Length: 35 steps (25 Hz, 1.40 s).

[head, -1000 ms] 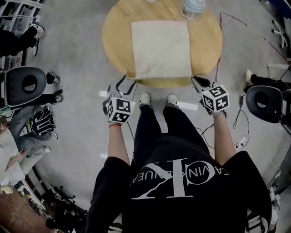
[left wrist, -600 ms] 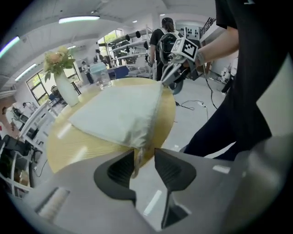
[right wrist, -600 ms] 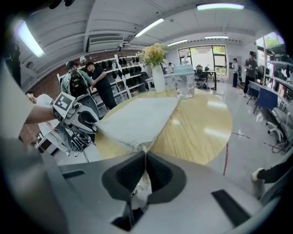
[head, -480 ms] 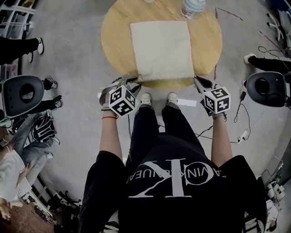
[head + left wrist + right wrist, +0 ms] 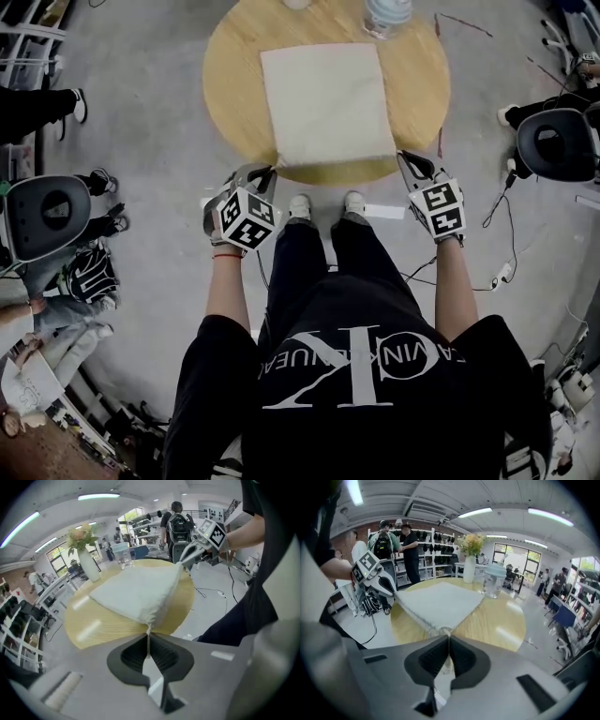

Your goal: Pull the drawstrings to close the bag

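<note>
The left gripper [image 5: 149, 638] has just been closing, and its ridged pads now meet on the left drawstring [image 5: 149, 631], a thin pale cord that runs up from between the jaws to the near corner of the bag. The right gripper [image 5: 449, 641] is clamped shut in the same way on the right drawstring [image 5: 444, 630]. There the view is less clear, and the pads may be catching a little of the corner hem along with the cord.

Both cords lead straight into the cloth drawstring bag [image 5: 328, 103], cream-coloured and lying flat on the round wooden worktop [image 5: 234, 94]. Its mouth edge lies along the near rim, towards the person, with one gripper at each near corner.

The bag looks light, soft and limp, and probably empty. It should gather easily, but it has little weight to hold it in place, so it is likely to slide on the smooth wood when pulled. The cords are thin and could slip through the pads. The best hold is on the cord itself, just clear of the hem, with both sides pulled outward evenly.

Across the worktop, well apart from the grippers, stand a clear cup [image 5: 494, 581] and a vase of flowers [image 5: 469, 569].
</note>
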{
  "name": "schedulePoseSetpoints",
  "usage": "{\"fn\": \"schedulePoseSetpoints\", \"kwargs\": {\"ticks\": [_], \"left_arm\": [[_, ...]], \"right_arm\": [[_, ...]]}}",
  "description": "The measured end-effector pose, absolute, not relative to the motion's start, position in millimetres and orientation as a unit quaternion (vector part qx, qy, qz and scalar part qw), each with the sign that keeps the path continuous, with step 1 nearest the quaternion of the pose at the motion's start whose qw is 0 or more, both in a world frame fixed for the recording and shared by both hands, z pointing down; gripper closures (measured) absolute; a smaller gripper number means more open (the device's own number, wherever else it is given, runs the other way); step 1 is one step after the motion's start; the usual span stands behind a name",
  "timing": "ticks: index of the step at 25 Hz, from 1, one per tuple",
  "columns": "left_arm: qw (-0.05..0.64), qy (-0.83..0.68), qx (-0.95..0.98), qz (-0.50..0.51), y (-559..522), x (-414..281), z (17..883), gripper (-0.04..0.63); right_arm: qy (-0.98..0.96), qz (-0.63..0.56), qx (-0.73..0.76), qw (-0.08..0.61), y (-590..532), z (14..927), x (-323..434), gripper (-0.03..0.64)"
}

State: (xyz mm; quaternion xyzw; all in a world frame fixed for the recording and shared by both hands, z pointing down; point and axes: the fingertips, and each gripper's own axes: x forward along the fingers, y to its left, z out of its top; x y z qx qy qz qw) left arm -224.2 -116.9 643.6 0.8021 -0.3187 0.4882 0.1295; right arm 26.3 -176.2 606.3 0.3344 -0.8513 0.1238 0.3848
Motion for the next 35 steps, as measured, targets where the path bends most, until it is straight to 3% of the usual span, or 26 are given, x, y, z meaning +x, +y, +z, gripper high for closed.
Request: {"fn": "schedulePoseSetpoints", "kwargs": {"ticks": [13,24,35], "left_arm": [[0.145,-0.515,0.762,0.365,-172,-262,558,0.578],[0.136,-0.576,0.746,0.306,-201,-270,512,0.578],[0.106,-0.604,0.734,0.292,-212,-280,477,0.578]], "right_arm": [[-0.84,-0.029,0.364,0.402,-213,546,15,0.597],[-0.828,-0.056,0.418,0.37,-243,502,22,0.598],[-0.796,-0.119,0.448,0.389,-268,466,30,0.598]]}}
